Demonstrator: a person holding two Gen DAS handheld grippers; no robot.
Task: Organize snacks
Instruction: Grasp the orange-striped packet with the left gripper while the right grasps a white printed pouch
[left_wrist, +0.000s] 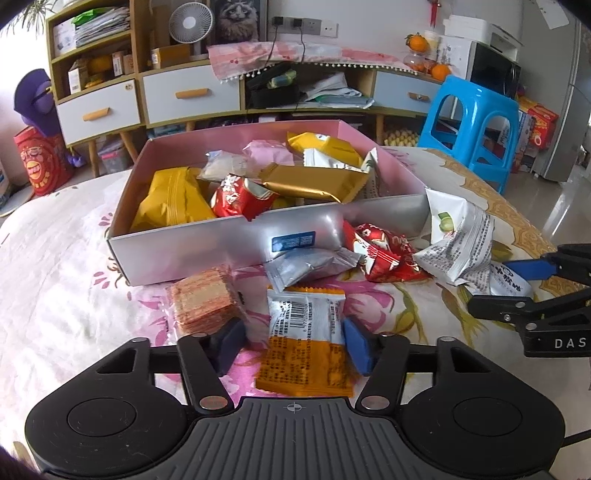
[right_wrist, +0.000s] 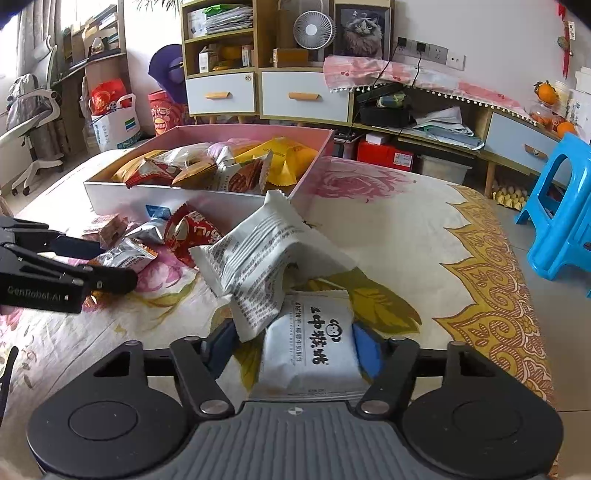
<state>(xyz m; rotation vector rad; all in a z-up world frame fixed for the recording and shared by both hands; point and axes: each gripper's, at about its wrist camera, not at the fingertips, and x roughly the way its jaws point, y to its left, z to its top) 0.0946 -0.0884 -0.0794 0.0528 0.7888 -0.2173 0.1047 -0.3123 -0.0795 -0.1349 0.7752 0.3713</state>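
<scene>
A pink box (left_wrist: 192, 245) full of snack packets sits on the floral cloth; it also shows in the right wrist view (right_wrist: 184, 201). My left gripper (left_wrist: 293, 345) is open around an orange-and-silver packet (left_wrist: 306, 347) lying on the cloth, with its fingers on either side of the packet. A stack of wafers (left_wrist: 203, 304) lies by the left finger. My right gripper (right_wrist: 293, 349) is open around a white packet with black characters (right_wrist: 314, 350). A crumpled white packet (right_wrist: 258, 254) lies just beyond it. A red packet (left_wrist: 380, 251) and a silver packet (left_wrist: 310, 264) lie before the box.
The table edge with gold pattern (right_wrist: 491, 280) runs on the right. A blue plastic stool (right_wrist: 561, 214) stands beyond it. Cabinets with drawers (left_wrist: 192, 94) line the far wall. The left gripper appears in the right wrist view (right_wrist: 66, 266).
</scene>
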